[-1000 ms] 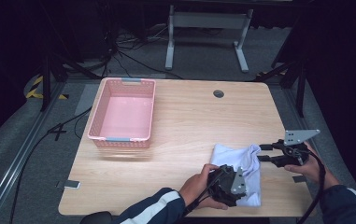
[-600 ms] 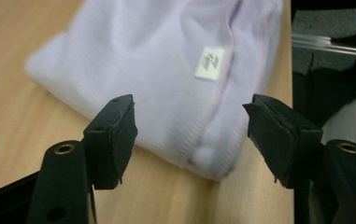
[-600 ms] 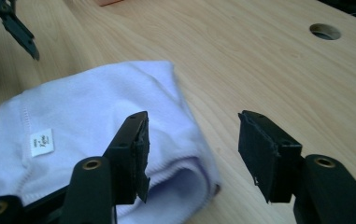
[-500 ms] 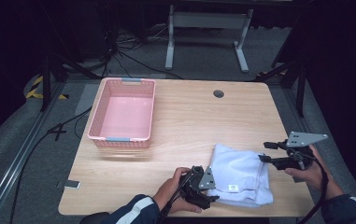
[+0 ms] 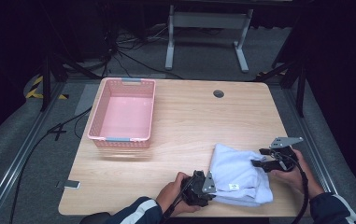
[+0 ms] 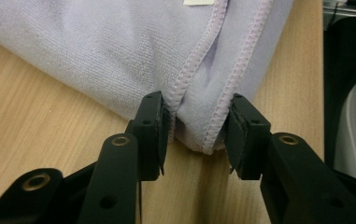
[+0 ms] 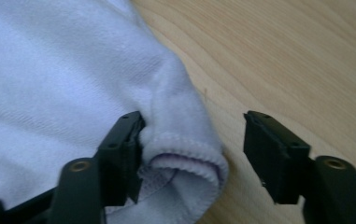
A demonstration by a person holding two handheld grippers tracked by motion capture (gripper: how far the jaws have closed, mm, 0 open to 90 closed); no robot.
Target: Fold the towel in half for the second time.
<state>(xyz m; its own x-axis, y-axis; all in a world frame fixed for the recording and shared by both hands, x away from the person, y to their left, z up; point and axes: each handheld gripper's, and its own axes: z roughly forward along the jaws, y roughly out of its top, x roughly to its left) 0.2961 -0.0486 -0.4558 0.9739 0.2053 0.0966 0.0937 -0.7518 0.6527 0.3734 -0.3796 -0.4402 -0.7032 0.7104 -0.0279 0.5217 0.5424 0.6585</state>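
Observation:
A folded pale lavender towel (image 5: 238,172) lies at the table's front right, a small white label on its near side. My left gripper (image 5: 204,185) is at the towel's near-left corner. In the left gripper view its jaws (image 6: 198,135) have just been closing and now press the hemmed corner of the towel (image 6: 119,46) from both sides, so the fabric creases between them. My right gripper (image 5: 261,159) is at the towel's right edge. Its jaws (image 7: 194,144) have just been opening. One pad touches a rolled hem of the towel (image 7: 49,70); the other stands clear over bare wood.
An empty pink basket (image 5: 119,138) stands on the wooden table (image 5: 189,126) at the left. A round cable hole (image 5: 218,94) is near the far edge. A small flat device (image 5: 68,185) lies at the front left corner.
The towel has been spread flatter. My left gripper moved left off the towel to its near-left corner and closed on it. My right gripper sank onto the right edge.

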